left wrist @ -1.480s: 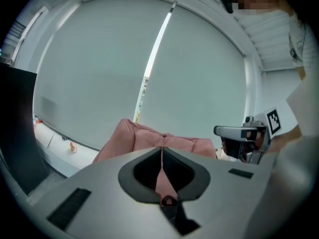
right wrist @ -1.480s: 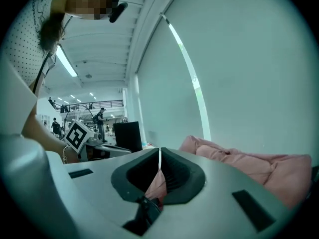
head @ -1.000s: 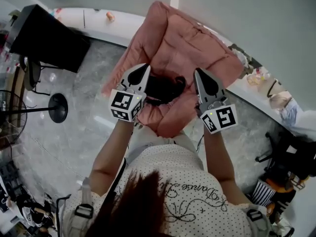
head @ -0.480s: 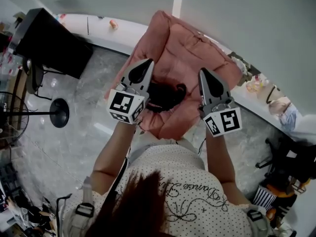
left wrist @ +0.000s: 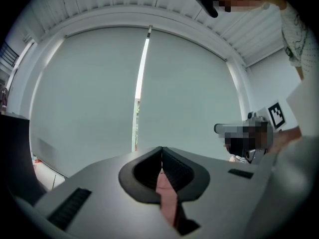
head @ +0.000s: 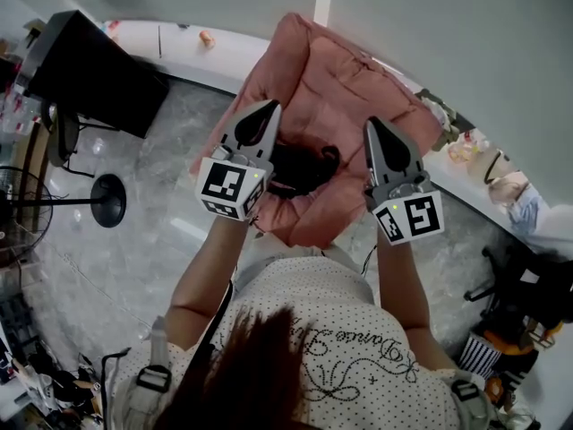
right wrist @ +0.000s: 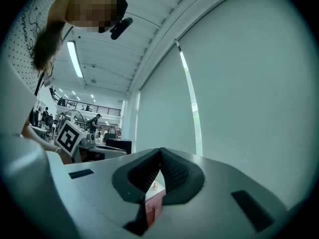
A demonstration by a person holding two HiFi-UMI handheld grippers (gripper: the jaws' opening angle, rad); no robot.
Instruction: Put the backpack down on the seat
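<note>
Hair (head: 242,374) and dotted shirt (head: 331,321) are filling the bottom of the head view, with both forearms reaching forward. Left claw (head: 269,107): it is carrying a marker cube (head: 231,186) at its rear. In its own view the left claw (left wrist: 161,149) is showing its jaws meeting tip to tip and gripping nothing, with only pink showing through the gap behind the tips. Right claw (head: 372,125): the right claw (right wrist: 160,151) is likewise closed and empty. Both are hovering above the pink chair (head: 340,70). Backpack (head: 300,167): black, lying on the chair's seat cushion. From above it is sitting between the two claws, and neither is gripping it. Grey floor (head: 134,231) is spreading around the chair. A round fan base (head: 106,195) is standing well to the left. A white ledge (head: 179,47) is running along the foot of the pale wall (head: 448,25) behind.
</note>
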